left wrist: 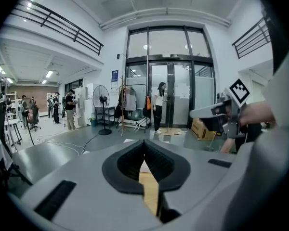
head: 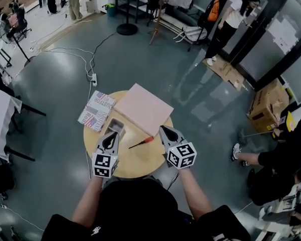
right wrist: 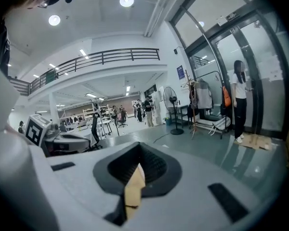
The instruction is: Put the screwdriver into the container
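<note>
In the head view a screwdriver (head: 142,142) with an orange handle and a dark shaft lies on the round wooden table (head: 140,159), between my two grippers. A small grey container (head: 116,125) stands near the table's left edge. My left gripper (head: 111,135) hovers over its near end and hides part of it. My right gripper (head: 166,131) is just right of the screwdriver's handle. In the gripper views the left gripper (left wrist: 144,153) and the right gripper (right wrist: 135,170) each have their pads together with nothing between them. Neither gripper view shows the screwdriver.
A flat pink box (head: 143,108) takes up the far half of the table. A magazine (head: 96,110) overhangs the far left edge. A white power strip (head: 94,79) and cables lie on the floor beyond. Cardboard boxes (head: 267,106) and people stand further off.
</note>
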